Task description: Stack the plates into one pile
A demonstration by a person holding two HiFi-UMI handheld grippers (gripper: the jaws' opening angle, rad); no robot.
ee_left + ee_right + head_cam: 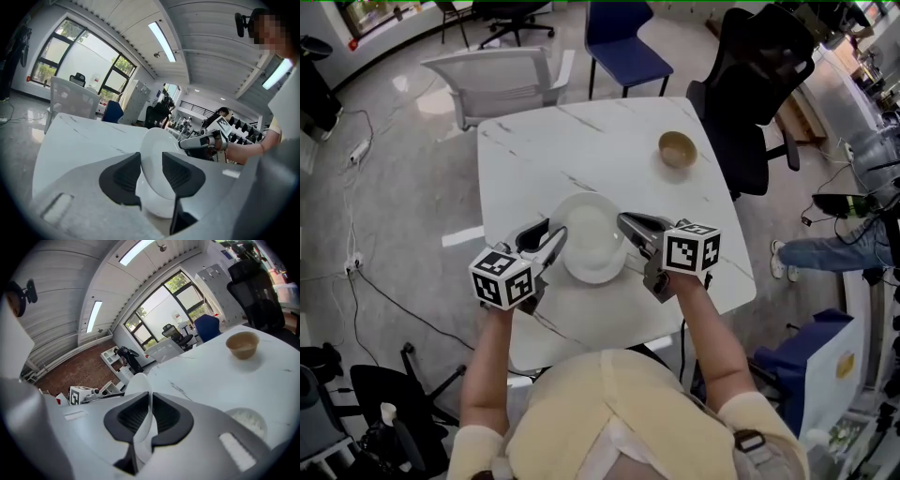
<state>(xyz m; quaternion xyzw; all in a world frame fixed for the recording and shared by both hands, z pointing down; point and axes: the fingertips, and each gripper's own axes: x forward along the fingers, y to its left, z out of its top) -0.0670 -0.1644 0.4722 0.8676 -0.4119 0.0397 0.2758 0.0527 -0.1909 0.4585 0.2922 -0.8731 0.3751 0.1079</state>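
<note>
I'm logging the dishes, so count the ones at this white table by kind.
White plates: 1 showing, any beneath it can't be told
Tan bowls: 1
Total: 2 seen

Light was bright and even, coming from ceiling strip lights (161,41) and tall windows (70,56). In the head view a glare patch lay on the glossy floor (401,84) at upper left, and the bowl (678,149) cast only a faint shadow. The white plate (593,236) barely stood out from the white table (581,141). Both gripper views bent strongly towards black, vignetted corners, and their near foreground was soft
</note>
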